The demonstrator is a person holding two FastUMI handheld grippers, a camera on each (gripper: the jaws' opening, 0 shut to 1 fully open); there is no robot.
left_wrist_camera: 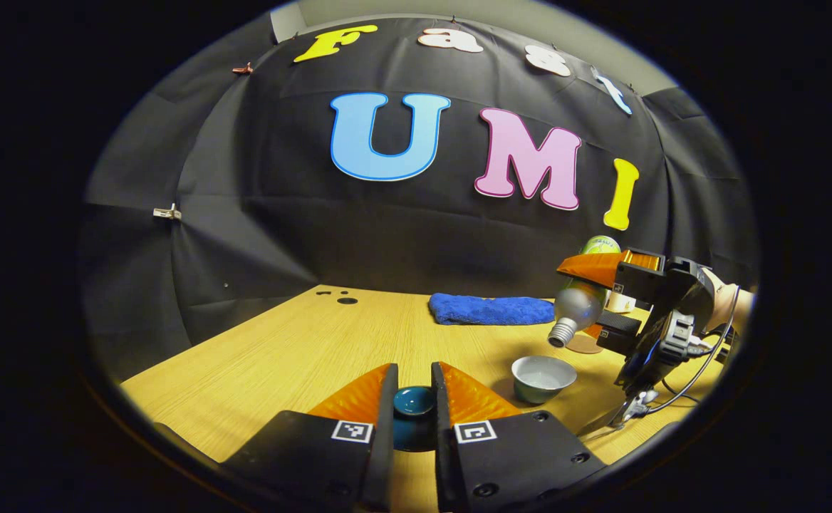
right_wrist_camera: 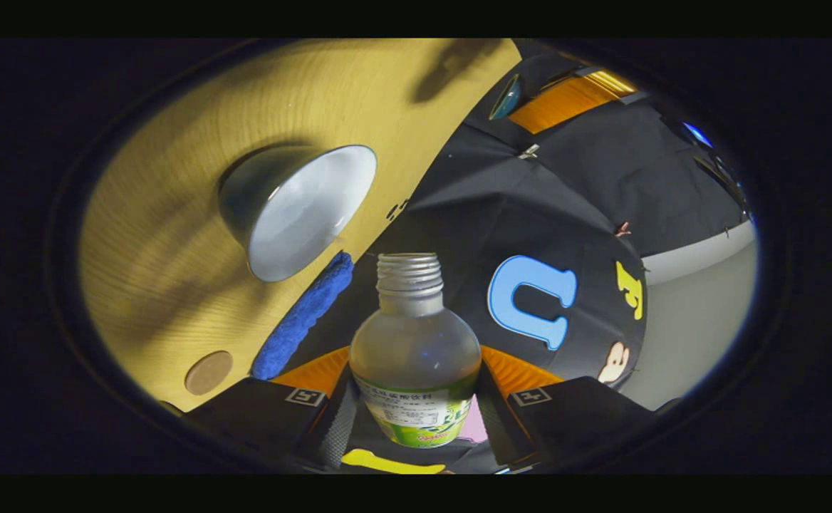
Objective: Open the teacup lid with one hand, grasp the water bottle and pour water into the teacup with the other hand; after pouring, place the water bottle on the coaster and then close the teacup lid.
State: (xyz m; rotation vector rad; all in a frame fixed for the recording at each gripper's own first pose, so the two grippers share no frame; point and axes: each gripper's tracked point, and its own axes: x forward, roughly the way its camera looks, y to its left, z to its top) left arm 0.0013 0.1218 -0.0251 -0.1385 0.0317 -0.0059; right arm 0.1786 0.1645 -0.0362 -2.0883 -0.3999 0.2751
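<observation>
- Two fingers of the left gripper [left_wrist_camera: 413, 399] pinch the teacup lid [left_wrist_camera: 414, 403]; its lower part is hidden between them.
- Right gripper [right_wrist_camera: 416, 399] clamps the water bottle [right_wrist_camera: 416, 356], tipped neck-down above the open teacup [left_wrist_camera: 543, 377].
- Coaster [left_wrist_camera: 585, 345] is partly hidden behind the bottle, near a blue cloth [left_wrist_camera: 491, 310].

Left gripper view: low, level, near teacup [left_wrist_camera: 543, 378], facing wall.
Right gripper view: rolled, close above teacup [right_wrist_camera: 295, 210].
Shared: teacup.
</observation>
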